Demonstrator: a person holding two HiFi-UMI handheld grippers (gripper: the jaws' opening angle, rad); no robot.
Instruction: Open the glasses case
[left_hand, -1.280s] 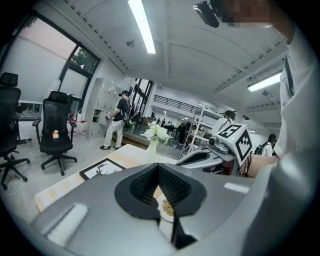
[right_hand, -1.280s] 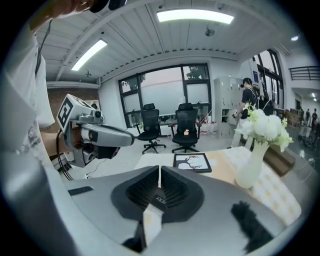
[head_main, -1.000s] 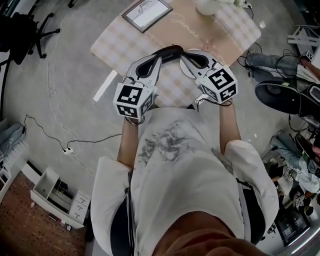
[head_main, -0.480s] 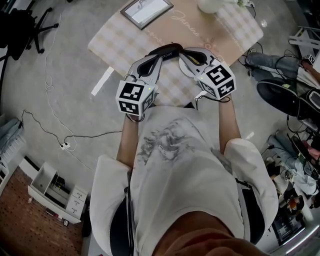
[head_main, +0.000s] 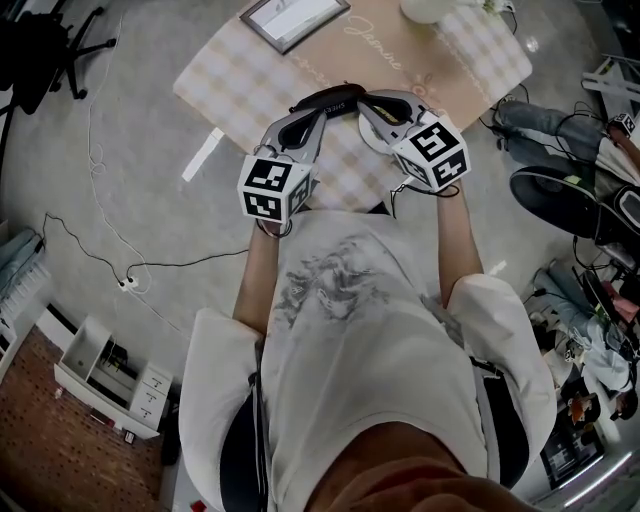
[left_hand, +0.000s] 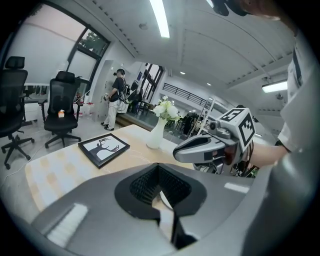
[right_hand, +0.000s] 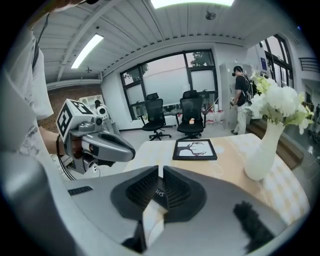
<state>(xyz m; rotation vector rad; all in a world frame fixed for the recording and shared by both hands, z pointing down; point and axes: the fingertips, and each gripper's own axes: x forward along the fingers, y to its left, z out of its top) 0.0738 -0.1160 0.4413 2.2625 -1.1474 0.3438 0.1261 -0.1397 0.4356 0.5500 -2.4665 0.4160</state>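
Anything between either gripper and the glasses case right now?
Nothing visible. The glasses case sits right at both tips. The right gripper has its jaws shut on the lettered end. The left gripper, jaws also shut, meets the other end, though whether it actually grips there isn't clear.

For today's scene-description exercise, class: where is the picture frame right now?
In the head view the frame lies flat on the far left part of the table, left of the vase.
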